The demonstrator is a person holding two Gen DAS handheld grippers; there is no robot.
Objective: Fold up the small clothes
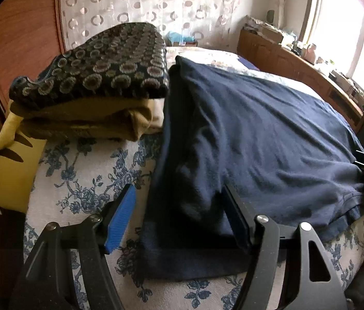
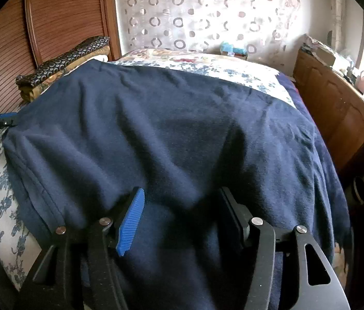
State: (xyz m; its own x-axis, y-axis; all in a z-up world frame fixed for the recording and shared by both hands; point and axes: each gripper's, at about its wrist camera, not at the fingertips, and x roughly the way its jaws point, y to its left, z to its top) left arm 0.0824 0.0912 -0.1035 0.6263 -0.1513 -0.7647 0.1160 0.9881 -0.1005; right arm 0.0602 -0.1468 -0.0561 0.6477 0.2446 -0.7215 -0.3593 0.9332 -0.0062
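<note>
- The navy garment lies spread across the middle of both frames on the floral bed cover, its near edge at the lower part of each picture
- The left tongs are spread wide; the garment's near left corner sits between the blue pad and the black finger, but nothing is pinched yet
- The right tongs are spread too, low over the cloth at lower centre, with fabric between the fingers but not clamped
- A stack of folded clothes, topped by a dark circle-patterned piece, fills the upper left of the left view, just beside the garment's left edge
- Risk: the garment looks doubled along its left side, so closing here may catch only the top layer, and the fold would then come apart or skew
- Risk: if the two tongs grab at unequal depths, lifting would likely drag the cloth crooked and add wrinkles
- Risk: a wide sweep to the left could knock the stack, since it sits so close
- The soft fleece-like cloth may bunch rather than slide over the bed cover
</note>
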